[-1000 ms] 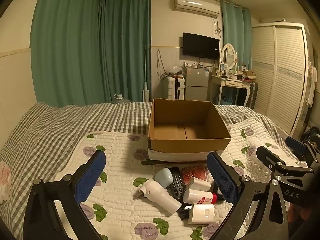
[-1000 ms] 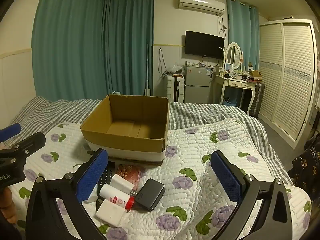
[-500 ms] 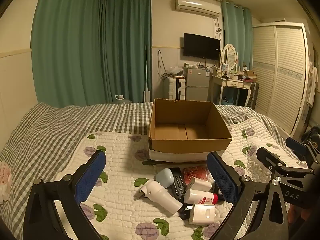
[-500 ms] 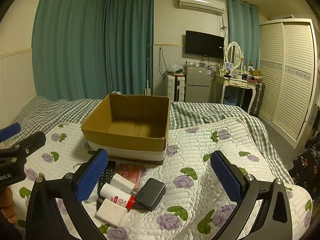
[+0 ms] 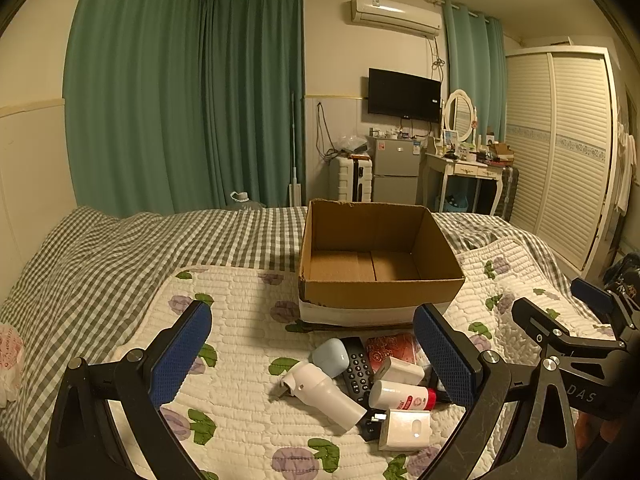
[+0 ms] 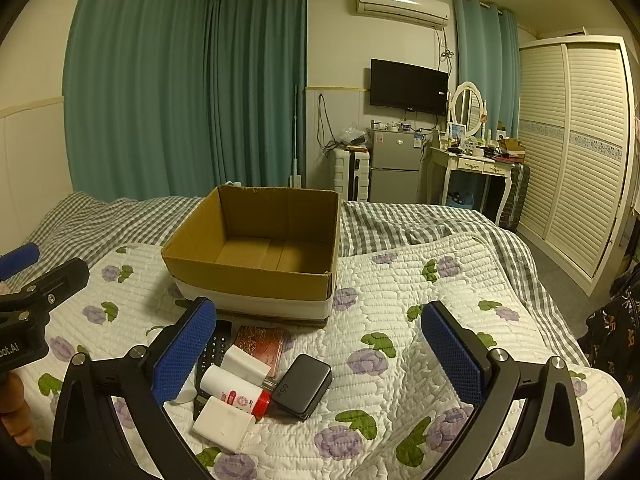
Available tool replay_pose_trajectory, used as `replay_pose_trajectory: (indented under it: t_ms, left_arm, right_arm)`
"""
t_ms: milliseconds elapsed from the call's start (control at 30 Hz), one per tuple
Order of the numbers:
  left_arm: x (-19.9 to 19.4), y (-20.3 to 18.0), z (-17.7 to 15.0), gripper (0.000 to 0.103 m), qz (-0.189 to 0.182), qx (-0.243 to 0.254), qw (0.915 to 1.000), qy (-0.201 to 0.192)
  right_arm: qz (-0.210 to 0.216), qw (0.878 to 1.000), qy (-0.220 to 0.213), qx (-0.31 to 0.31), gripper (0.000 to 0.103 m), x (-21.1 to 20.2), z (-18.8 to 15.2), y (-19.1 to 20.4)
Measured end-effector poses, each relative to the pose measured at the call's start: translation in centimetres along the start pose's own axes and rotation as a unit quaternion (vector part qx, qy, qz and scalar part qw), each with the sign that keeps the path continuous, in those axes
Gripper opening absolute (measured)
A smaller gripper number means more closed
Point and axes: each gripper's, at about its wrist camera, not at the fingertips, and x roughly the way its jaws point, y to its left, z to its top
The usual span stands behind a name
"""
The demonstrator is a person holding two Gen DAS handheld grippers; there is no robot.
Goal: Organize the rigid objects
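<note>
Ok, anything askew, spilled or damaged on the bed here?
Nothing spilled. The small items lie jumbled, overlapping the black remote in front of the empty cardboard box, whose near-left rim corner looks frayed. Both tongs, left and right, are open.

Left tongs spread wide and empty, right tongs likewise, side by side

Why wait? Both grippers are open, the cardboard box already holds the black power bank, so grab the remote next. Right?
Not quite: the cardboard box is empty. The right wrist view shows the black power bank lying on the quilt beside the pile.
</note>
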Motion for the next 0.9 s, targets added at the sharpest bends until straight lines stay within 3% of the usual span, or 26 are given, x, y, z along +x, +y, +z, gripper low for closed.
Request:
replay_pose_trajectory:
  t_ms: [900]
  left_arm:
    - [0.01,0.08,0.13,0.103,0.001,0.0,1.0,-0.001]
  right_arm:
    - [0.0,1.0,0.002,-0.001,0.103,0.09,0.01,0.09]
